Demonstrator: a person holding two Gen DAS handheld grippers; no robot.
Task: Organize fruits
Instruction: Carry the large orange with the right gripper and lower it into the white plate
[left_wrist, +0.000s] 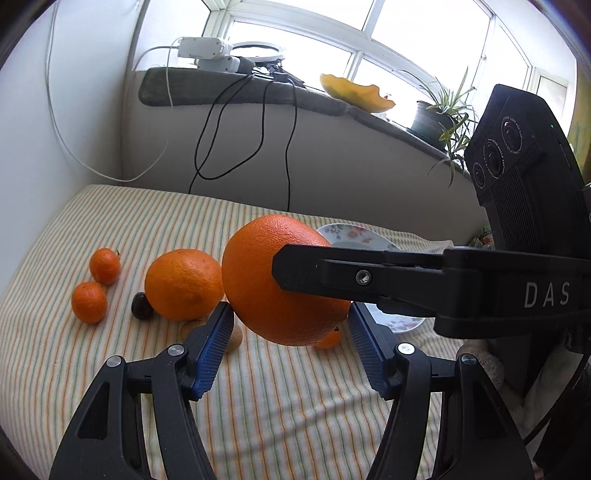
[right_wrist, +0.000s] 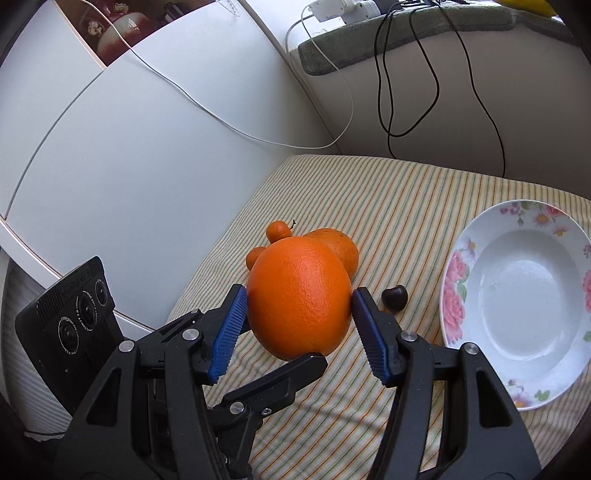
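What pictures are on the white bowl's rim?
Pink flowers with green leaves circle the white ceramic bowl; the right wrist view shows it best.

Bright window (left_wrist: 388, 40) above cluttered sill (left_wrist: 221, 88), white walls, striped tablecloth (left_wrist: 277, 406).

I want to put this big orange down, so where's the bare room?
The floral plate is empty. Striped cloth nearest the cameras is bare too. It's crowded around the second orange, tangerines and dark fruit.

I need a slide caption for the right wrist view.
Right gripper holds a large orange beside an empty floral plate.
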